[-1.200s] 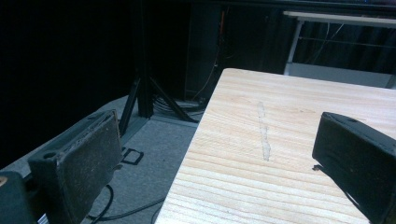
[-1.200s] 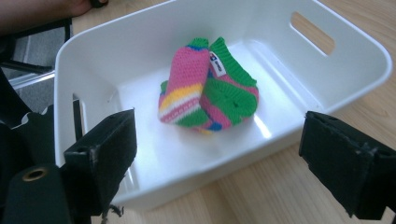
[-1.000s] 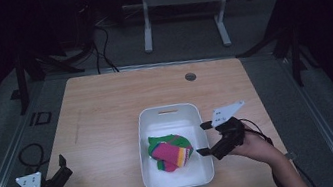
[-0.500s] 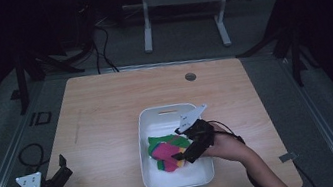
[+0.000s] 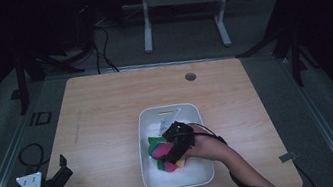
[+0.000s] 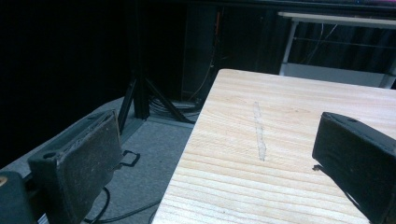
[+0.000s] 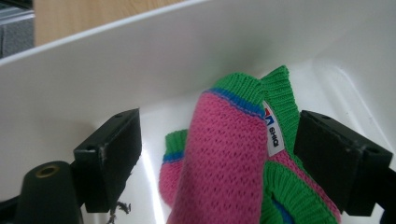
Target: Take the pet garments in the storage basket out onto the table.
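Observation:
A white bin [image 5: 143, 132] stands on the wooden table [image 5: 107, 113] and holds pink and green knitted socks [image 5: 162, 150]. My right gripper [image 5: 168, 158] reaches down into the bin from the right. In the right gripper view its jaws stand open on either side of a pink sock with green cuff [image 7: 224, 154], which bears a small white label [image 7: 272, 127]. The jaws are apart from the knit. My left gripper [image 5: 62, 166] rests at the table's near left corner, held by a hand, open with nothing between its pads [image 6: 86, 158].
A round grommet hole [image 5: 190, 76] sits near the table's far edge. A pale streak [image 6: 259, 133] marks the wood ahead of the left gripper. Cables [image 5: 27, 156] trail on the floor at left. Metal stand legs [image 5: 183, 20] rise beyond the table.
My right gripper has moved left from the bin's right rim down into the bin, over the socks. The left gripper has stayed put.

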{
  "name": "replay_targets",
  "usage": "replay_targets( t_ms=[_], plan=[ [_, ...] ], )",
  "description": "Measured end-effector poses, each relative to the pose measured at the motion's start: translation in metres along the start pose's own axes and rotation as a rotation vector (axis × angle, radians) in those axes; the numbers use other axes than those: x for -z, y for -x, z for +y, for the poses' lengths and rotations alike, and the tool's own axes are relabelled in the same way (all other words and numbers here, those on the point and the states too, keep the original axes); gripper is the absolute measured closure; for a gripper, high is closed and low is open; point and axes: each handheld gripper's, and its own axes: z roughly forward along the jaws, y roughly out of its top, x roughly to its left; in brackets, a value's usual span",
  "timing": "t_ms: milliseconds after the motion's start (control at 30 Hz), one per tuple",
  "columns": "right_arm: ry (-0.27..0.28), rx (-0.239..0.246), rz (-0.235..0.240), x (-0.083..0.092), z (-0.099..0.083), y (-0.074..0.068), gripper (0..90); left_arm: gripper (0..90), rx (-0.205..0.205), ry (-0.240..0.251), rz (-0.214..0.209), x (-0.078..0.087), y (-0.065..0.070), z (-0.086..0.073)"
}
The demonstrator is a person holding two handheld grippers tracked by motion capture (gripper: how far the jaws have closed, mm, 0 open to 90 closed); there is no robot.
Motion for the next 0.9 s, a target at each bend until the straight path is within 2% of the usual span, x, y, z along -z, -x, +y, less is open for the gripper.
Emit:
replay_targets(
  t_ms=[133,167,300,333,367,400,467,500,633,667,700,733,767,833,867,900],
  plan=[
    [-0.018,-0.012,-0.012,-0.007,0.002,0.001,14.8,1.8,0.004,0.000,0.000,0.000,0.000,0.000],
    [-0.041,-0.020,-0.032,-0.013,0.003,0.001,14.8,1.9,0.004,0.000,0.000,0.000,0.000,0.000],
    [-0.114,-0.010,-0.057,-0.025,0.001,0.000,14.8,1.8,0.004,0.000,-0.001,0.000,0.000,0.000],
    [-0.114,-0.010,-0.057,-0.025,0.001,0.000,14.8,1.8,0.004,0.000,-0.001,0.000,0.000,0.000],
    [-0.158,-0.007,-0.071,-0.030,0.002,-0.001,14.8,1.8,0.003,0.000,0.000,0.000,0.000,0.000],
    [-0.158,-0.007,-0.071,-0.030,0.002,-0.001,14.8,1.8,0.003,0.000,0.000,0.000,0.000,0.000],
    [-0.214,-0.022,-0.069,-0.036,0.001,0.000,14.8,1.8,0.004,0.000,0.000,0.000,0.000,0.000],
    [-0.214,-0.022,-0.069,-0.036,0.001,0.000,14.8,1.8,0.004,0.000,0.000,0.000,0.000,0.000],
    [-0.348,0.033,-0.136,-0.053,-0.002,-0.005,17.4,1.8,0.002,0.000,0.000,0.000,0.000,0.000],
    [-0.348,0.033,-0.136,-0.053,-0.002,-0.005,17.4,1.8,0.003,0.000,-0.001,0.000,0.000,0.000],
    [-0.352,0.044,-0.141,-0.053,-0.001,-0.008,27.1,1.8,0.002,0.000,-0.001,0.000,0.000,0.000],
    [-0.352,0.044,-0.141,-0.053,-0.001,-0.008,27.1,1.8,0.002,0.000,-0.001,0.000,0.000,0.000],
    [-0.341,0.050,-0.143,-0.053,-0.001,-0.008,35.3,1.8,0.002,0.000,-0.001,0.000,0.000,0.000],
    [-0.329,0.055,-0.175,-0.049,0.000,-0.009,59.0,1.8,0.000,-0.001,0.000,0.000,0.000,0.000],
    [-0.324,0.042,-0.189,-0.046,0.000,-0.008,65.4,1.9,0.002,0.000,0.000,0.000,0.000,0.000],
    [-0.316,0.029,-0.179,-0.044,0.001,-0.007,66.7,1.8,0.003,-0.001,0.001,0.000,0.000,0.000]
  ],
)
